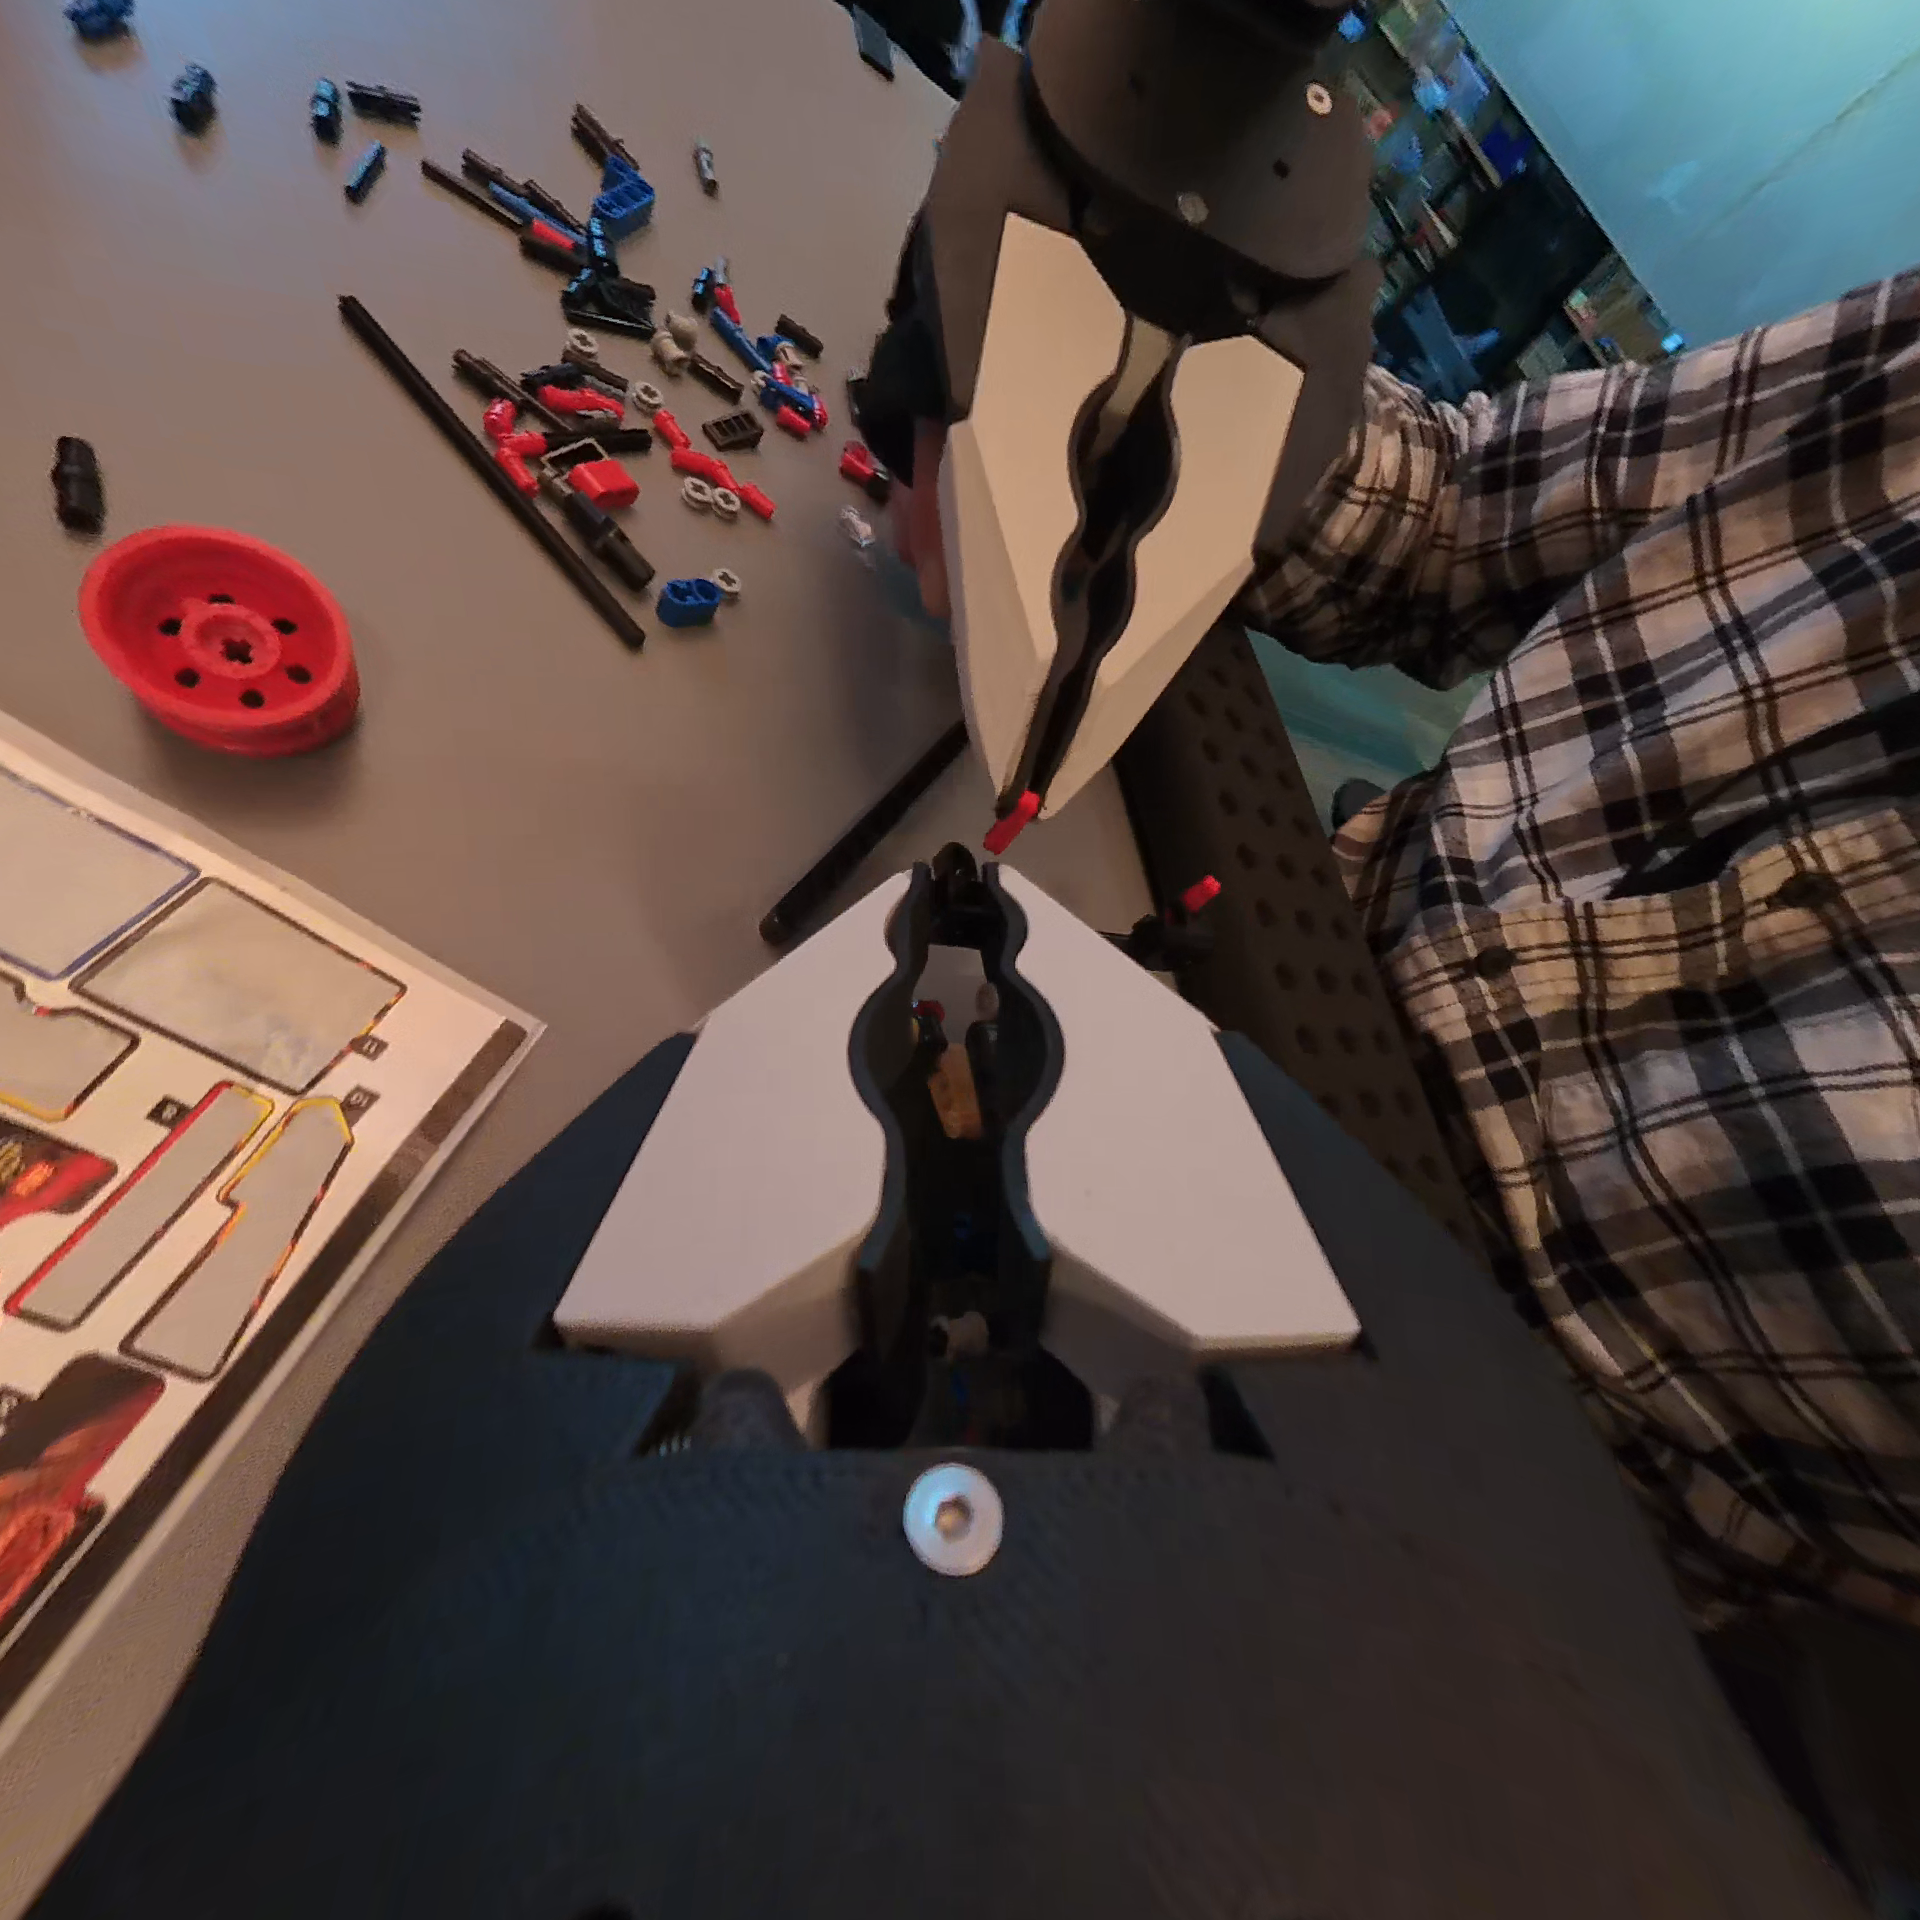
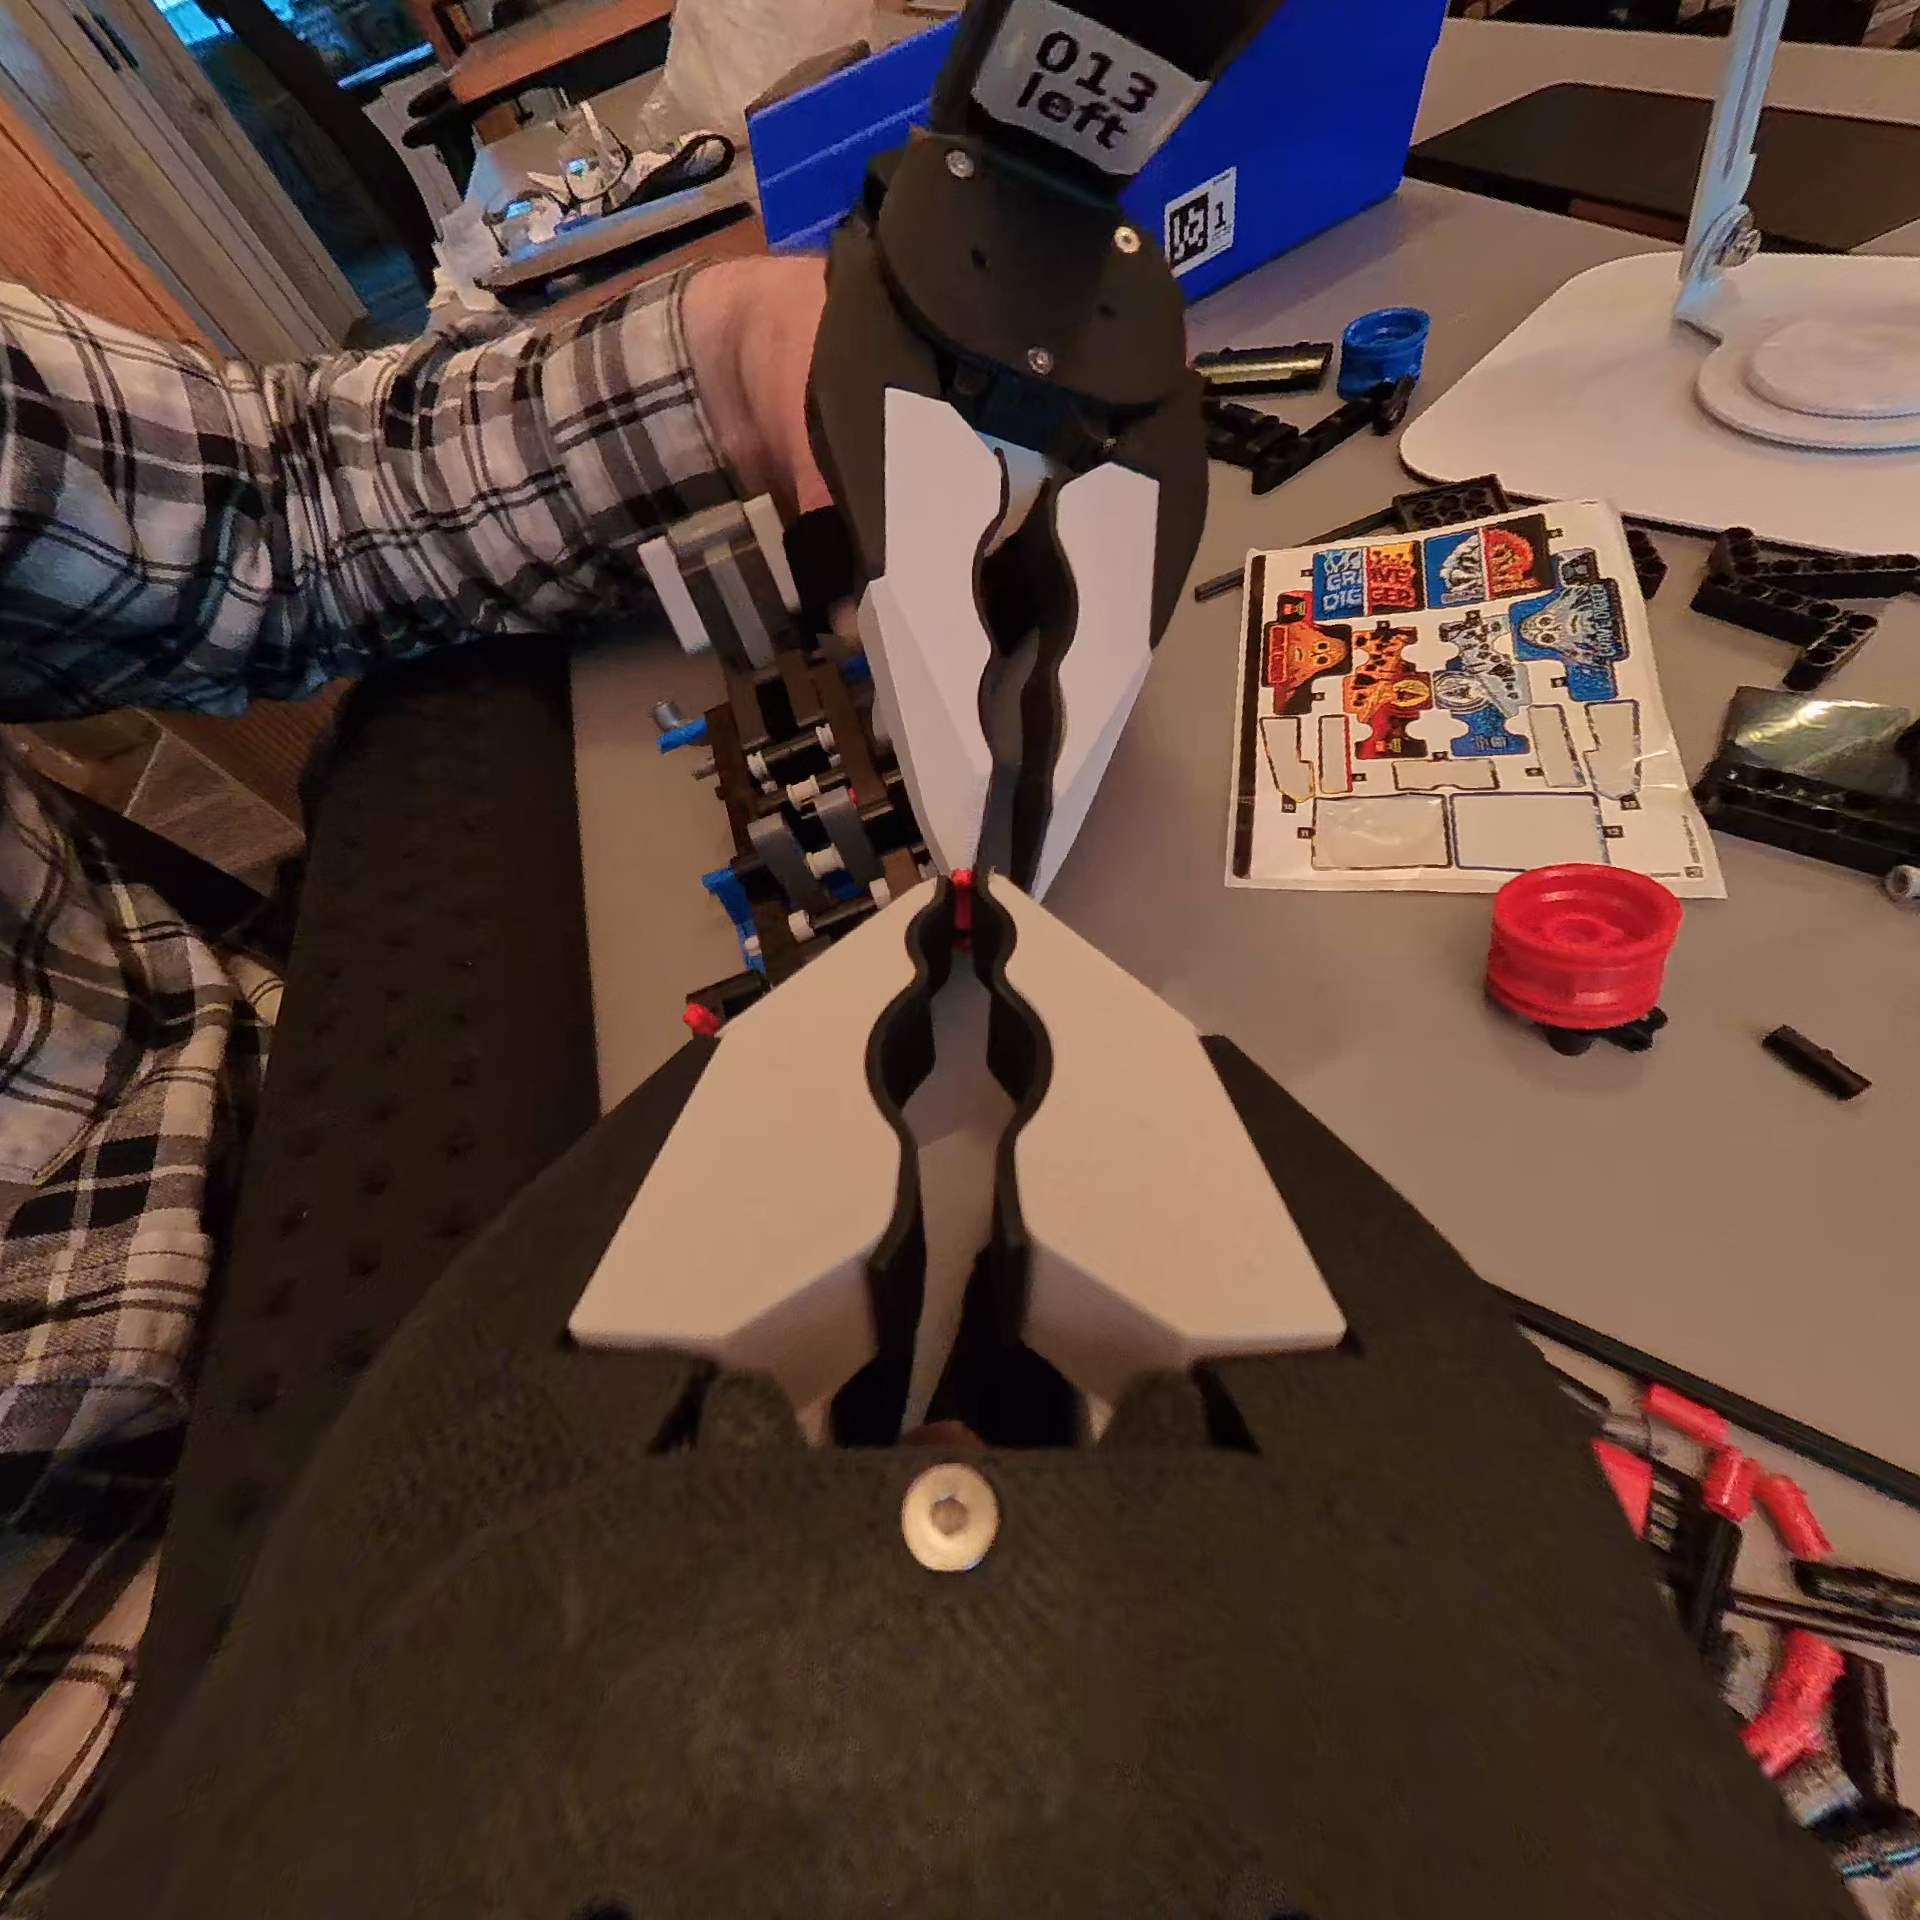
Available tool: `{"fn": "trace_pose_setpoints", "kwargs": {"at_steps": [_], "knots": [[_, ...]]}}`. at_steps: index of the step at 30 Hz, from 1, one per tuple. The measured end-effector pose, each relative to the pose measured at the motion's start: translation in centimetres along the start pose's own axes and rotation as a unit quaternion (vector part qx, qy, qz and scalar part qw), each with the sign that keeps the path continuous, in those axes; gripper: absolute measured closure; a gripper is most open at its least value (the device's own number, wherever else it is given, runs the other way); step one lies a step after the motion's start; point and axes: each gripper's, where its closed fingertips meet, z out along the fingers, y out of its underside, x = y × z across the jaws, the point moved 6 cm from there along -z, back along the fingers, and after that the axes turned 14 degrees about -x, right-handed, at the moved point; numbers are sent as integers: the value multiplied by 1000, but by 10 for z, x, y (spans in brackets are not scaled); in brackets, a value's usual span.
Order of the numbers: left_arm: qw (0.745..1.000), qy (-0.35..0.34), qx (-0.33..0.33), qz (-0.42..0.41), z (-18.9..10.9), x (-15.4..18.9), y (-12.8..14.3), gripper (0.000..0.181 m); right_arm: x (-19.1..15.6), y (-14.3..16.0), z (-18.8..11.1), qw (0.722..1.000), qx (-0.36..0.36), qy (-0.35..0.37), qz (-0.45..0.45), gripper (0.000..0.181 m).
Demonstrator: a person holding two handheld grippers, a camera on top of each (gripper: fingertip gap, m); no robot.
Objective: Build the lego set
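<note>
In the left wrist view, my left gripper (image 1: 954, 883) is shut on a small black piece (image 1: 952, 871). My right gripper (image 1: 1023, 805) comes down from above, shut on a small red pin (image 1: 1013, 823), a short gap from the black piece. In the right wrist view, my right gripper (image 2: 961, 896) pinches the red pin (image 2: 962, 900) at its tips. The left gripper (image 2: 995, 860) points down at it, tips almost touching. A partly built black, grey and blue assembly (image 2: 800, 821) lies on the table behind them.
A red wheel hub (image 1: 218, 639) (image 2: 1584, 935), a sticker sheet (image 1: 208, 1091) (image 2: 1455, 707), a long black axle (image 1: 488, 468) and a pile of loose pieces (image 1: 644, 395) lie on the grey table. Black beams (image 2: 1787, 608), a blue bin (image 2: 1299, 135) and a white stand base (image 2: 1662, 416) lie farther off. A plaid sleeve (image 2: 364, 478) is on the left. Left and right tips are no more than a few centimetres apart. My left gripper's tips are some 11 cm from the red wheel hub (image 2: 1584, 935). My left wrist view (image 1: 289, 580) looks at it from another angle.
</note>
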Motion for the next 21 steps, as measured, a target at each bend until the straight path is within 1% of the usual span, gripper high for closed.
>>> {"fn": "trace_pose_setpoints", "kwargs": {"at_steps": [3,4,5,8,11,15,17,19,21], "knots": [[1000,-24,13,-11,-1,4,4,173,0,1,3,1000,0,3,7,181],[999,-31,20,-15,-2,4,5,171,0,1,3,1000,4,5,9,180],[999,-36,24,-20,-2,4,7,165,0,0,3,1000,9,4,12,181],[999,-32,25,-18,0,6,12,150,-1,-1,4,1000,17,1,19,181],[999,-24,22,-12,0,6,13,148,-3,0,6,1000,12,-4,18,181],[1000,4,19,16,-2,14,11,136,-4,0,3,1000,22,-3,20,181],[999,15,-4,37,0,19,12,133,-4,0,1,999,28,-3,22,181],[998,13,-18,52,4,22,11,135,-5,1,0,999,29,-3,24,181],[997,5,-40,62,9,23,11,145,-6,1,0,999,29,-3,23,181]]}}
